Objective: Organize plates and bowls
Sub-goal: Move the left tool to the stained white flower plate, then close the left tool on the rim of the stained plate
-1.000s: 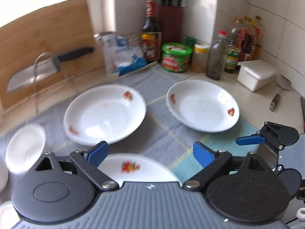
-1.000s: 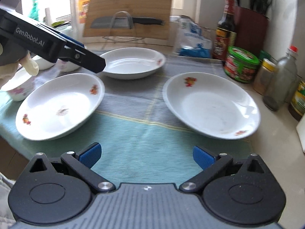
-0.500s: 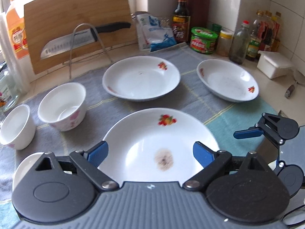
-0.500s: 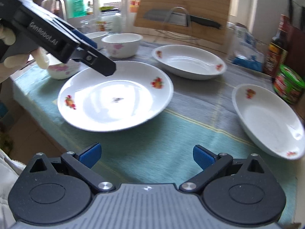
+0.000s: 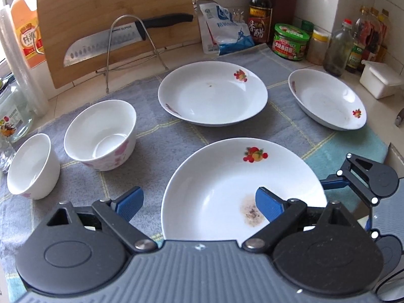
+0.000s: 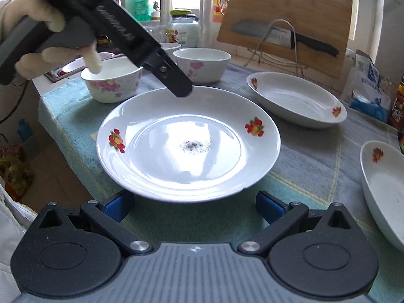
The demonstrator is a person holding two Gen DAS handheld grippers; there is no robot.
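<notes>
Along the left edge of the worktop (image 5: 290,50) we see two bowls (image 5: 101,136) side by side on the cloth (image 5: 176,136), one small, one larger with pink flowers. Our left gripper (image 5: 199,202) hangs open and empty above the near plate (image 5: 227,184), which lies toward the front edge and bears a dark speck stain in its middle. Behind it a second plate (image 5: 212,93) sits mid-worktop, and a third plate (image 5: 328,101) lies toward the right edge. Our right gripper (image 6: 194,204) is also spread wide and empty, low at the near plate's front rim. We judge nothing is stacked yet; the step in hand is the approach to the near plate. Next we would need one gripper to close on its thin rim without tipping it.
</notes>
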